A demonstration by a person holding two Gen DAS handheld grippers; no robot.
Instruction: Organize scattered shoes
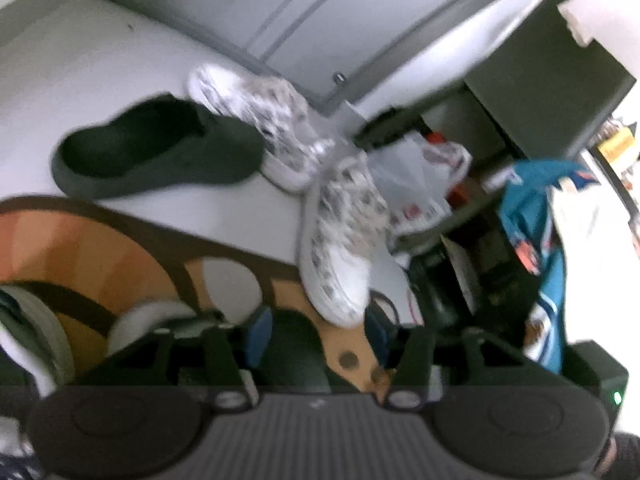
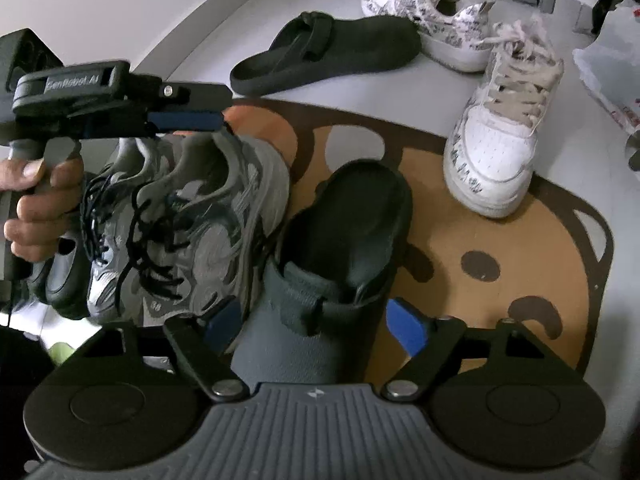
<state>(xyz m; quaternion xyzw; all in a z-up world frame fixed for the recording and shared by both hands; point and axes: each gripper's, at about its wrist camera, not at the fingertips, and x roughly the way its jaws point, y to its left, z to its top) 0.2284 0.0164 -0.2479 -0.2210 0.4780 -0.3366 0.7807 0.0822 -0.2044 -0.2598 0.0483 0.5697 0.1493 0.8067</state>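
In the right wrist view my right gripper (image 2: 316, 320) stands open around the heel end of a dark clog (image 2: 340, 232) lying on the brown mat (image 2: 500, 300); its blue pads sit just off the clog's sides. Beside the clog lies a grey sneaker (image 2: 192, 220) with black laces. My left gripper (image 2: 200, 120), held by a hand, hovers just above that sneaker, open (image 1: 318, 332) and gripping nothing. The matching dark clog (image 2: 328, 52) (image 1: 160, 152) lies on the floor beyond the mat. One patterned white sneaker (image 2: 500, 132) (image 1: 340, 240) straddles the mat's edge, its mate (image 2: 432, 12) (image 1: 256, 116) stands further back.
A grey cabinet front (image 1: 280, 12) closes off the back. To the right are a plastic bag (image 1: 412, 184), a black rack (image 1: 552, 80) and a teal bag (image 1: 532, 216). Pale floor (image 1: 80, 60) stretches to the left of the shoes.
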